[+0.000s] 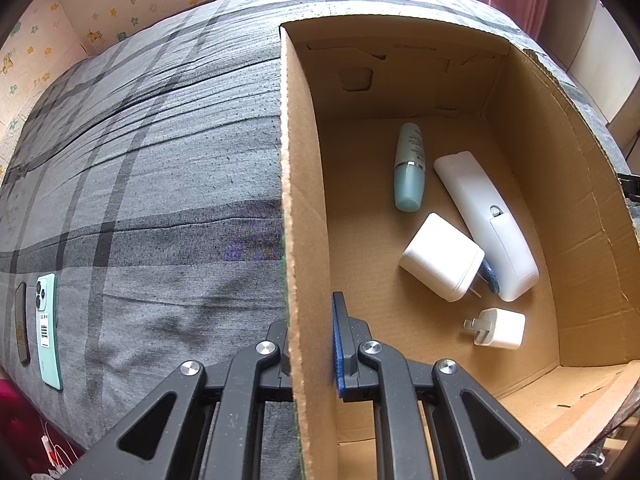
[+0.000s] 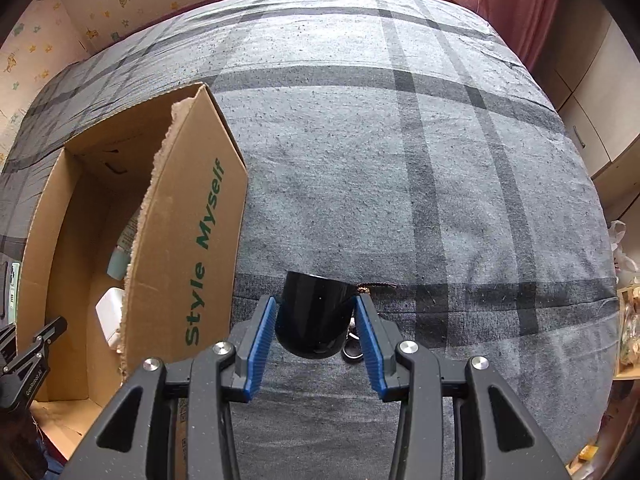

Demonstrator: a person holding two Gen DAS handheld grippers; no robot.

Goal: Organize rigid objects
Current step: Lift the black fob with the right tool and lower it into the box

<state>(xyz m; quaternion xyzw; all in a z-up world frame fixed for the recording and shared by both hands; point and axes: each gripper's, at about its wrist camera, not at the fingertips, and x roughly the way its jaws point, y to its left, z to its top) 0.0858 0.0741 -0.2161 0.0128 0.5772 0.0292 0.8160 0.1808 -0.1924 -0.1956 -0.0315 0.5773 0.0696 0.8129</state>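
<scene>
Right claw (image 2: 315, 330): blue-padded fingers (image 2: 259, 350) set around a black cup (image 2: 312, 314), pads at or very near its sides; whether the grip is firm cannot be told. The cup lies tilted on the bed (image 2: 400, 160), rounded base toward the camera, rim away. A dark ring-shaped item (image 2: 353, 350), too small to identify, sits just beside the cup near the right pad.

Left claw (image 1: 310, 344): straddles the near-left wall of the cardboard box (image 1: 298, 240), one finger inside and one outside, partly closed. A gap shows between the inner pad (image 1: 339, 344) and the cardboard; the outer finger is mostly hidden, so a clamp on the wall cannot be confirmed.

Box contents, from the left wrist view:
- small white plug (image 1: 500, 328), nearest;
- large white charger (image 1: 442, 258), prongs toward a white remote (image 1: 486, 224);
- pale blue bottle (image 1: 409, 168), lying on its side, farthest.

Outside the box, at the bed's left edge: a mint phone (image 1: 47, 330) face down, with a dark slim object (image 1: 22, 324) just beside it.

Judged stage: cup being taken for the box; phone not yet stowed.

Hazards:
- glossy, curved cup may slip or rotate out of the pads if gripped near its rounded base;
- soft bedding gives under pressure, so closing pads may nudge the cup;
- torn right box edge (image 2: 154, 200) could catch the cup on its way in;
- if the left claw is not gripping, the box may shift or tip.
</scene>
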